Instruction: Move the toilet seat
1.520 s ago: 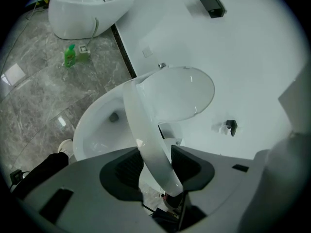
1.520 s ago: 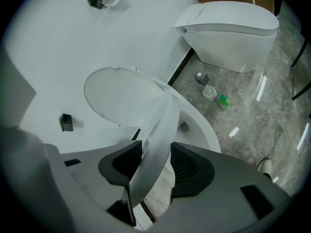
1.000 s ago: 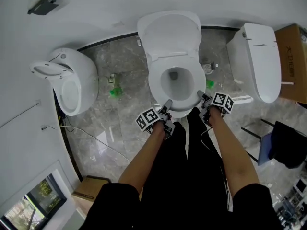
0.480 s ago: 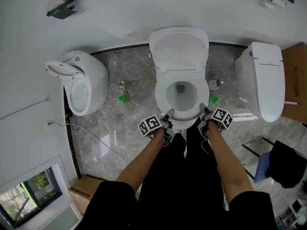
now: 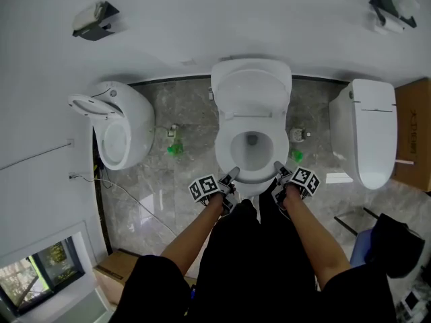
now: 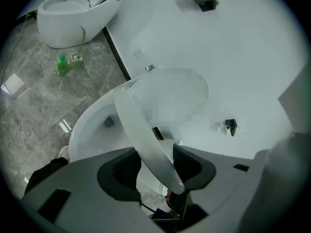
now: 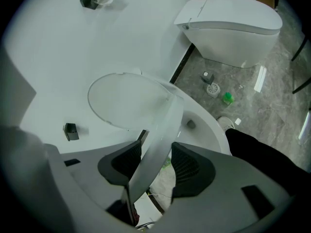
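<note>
A white toilet with its lid (image 5: 251, 86) up against the wall stands right in front of me. Its seat (image 5: 224, 150) is tilted up off the bowl (image 6: 90, 130) at the front. My left gripper (image 5: 232, 173) is at the seat's front left and my right gripper (image 5: 277, 167) at its front right. In the left gripper view the seat (image 6: 146, 135) runs between the dark pads, and the left gripper (image 6: 154, 161) grips it, though its jaws have just been opening a little. The right gripper (image 7: 156, 166) likewise clamps the seat (image 7: 163, 130).
A second white toilet (image 5: 118, 130) stands to the left and a third (image 5: 367, 130) to the right, with a cardboard box (image 5: 414, 123) beyond it. A green bottle (image 5: 175, 150) and a cable lie on the marble floor. Paper holders (image 5: 94, 20) hang on the wall.
Both grippers stay on the seat's front rim and have risen slightly with it. The head view has shifted, so the toilet now sits lower and more central.
</note>
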Motion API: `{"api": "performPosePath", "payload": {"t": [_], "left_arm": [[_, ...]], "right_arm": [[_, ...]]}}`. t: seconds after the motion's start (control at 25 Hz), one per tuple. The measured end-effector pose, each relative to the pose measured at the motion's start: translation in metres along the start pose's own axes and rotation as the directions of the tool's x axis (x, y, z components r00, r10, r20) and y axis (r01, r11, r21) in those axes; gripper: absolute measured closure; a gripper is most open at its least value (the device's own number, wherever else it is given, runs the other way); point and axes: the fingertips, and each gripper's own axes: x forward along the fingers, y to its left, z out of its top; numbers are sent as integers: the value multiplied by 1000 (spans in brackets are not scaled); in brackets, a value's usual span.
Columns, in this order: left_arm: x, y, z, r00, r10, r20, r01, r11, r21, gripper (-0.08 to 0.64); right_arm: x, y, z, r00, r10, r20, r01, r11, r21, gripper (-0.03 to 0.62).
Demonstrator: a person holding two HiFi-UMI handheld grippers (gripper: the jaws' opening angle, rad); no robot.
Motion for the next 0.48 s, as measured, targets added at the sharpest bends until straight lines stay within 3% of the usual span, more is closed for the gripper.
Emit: {"api": "performPosePath", "payload": {"t": [0.48], "left_arm": [[8,-47,40,991,-77,112,80,997,-18,349]], "right_arm": [[-1,43,32,998,23,54,-27,997,67,380]]}}
